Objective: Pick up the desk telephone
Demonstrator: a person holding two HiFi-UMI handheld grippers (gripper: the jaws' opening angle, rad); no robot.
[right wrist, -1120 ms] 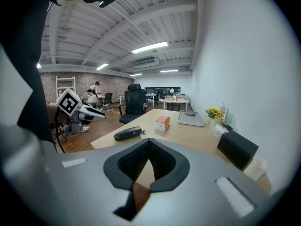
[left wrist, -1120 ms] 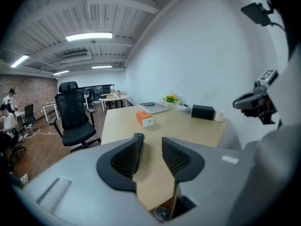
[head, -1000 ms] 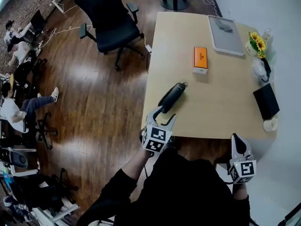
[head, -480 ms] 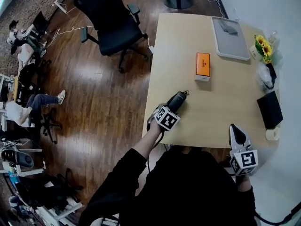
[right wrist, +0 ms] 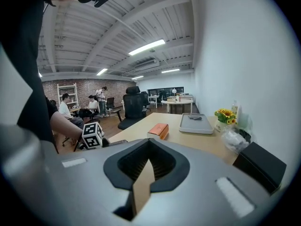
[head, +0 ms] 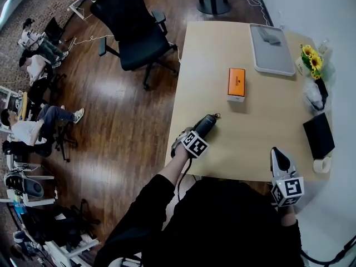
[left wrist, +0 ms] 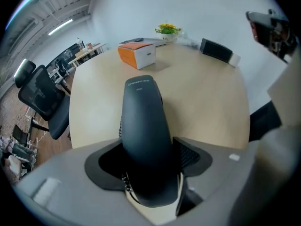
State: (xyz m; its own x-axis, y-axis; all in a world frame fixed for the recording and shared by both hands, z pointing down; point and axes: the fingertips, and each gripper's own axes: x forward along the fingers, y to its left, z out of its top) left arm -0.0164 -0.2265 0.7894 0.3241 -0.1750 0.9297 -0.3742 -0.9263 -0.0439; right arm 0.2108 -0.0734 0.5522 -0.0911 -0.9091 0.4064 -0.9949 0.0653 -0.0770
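Observation:
The desk telephone is a black handset (head: 204,125) lying slantwise near the front left edge of the light wooden table (head: 261,121). My left gripper (head: 196,133) points steeply down over the handset's near end. In the left gripper view the handset (left wrist: 143,126) fills the space between the wide-open jaws of the left gripper (left wrist: 148,159), and a small gap shows beside the right pad. My right gripper (head: 280,153) hovers at the table's front right edge. In the right gripper view the right gripper (right wrist: 148,161) has its jaws together and holds nothing.
An orange box (head: 236,84) lies mid-table beyond the handset. A grey tray (head: 271,49), yellow flowers (head: 311,60), a black box (head: 318,135) and a tape roll (head: 319,164) line the back and right side. A black office chair (head: 133,29) stands left of the table.
My left gripper has come down from in front of the table edge, tipped downward, and now straddles the handset's near end. The right gripper has drifted slightly.

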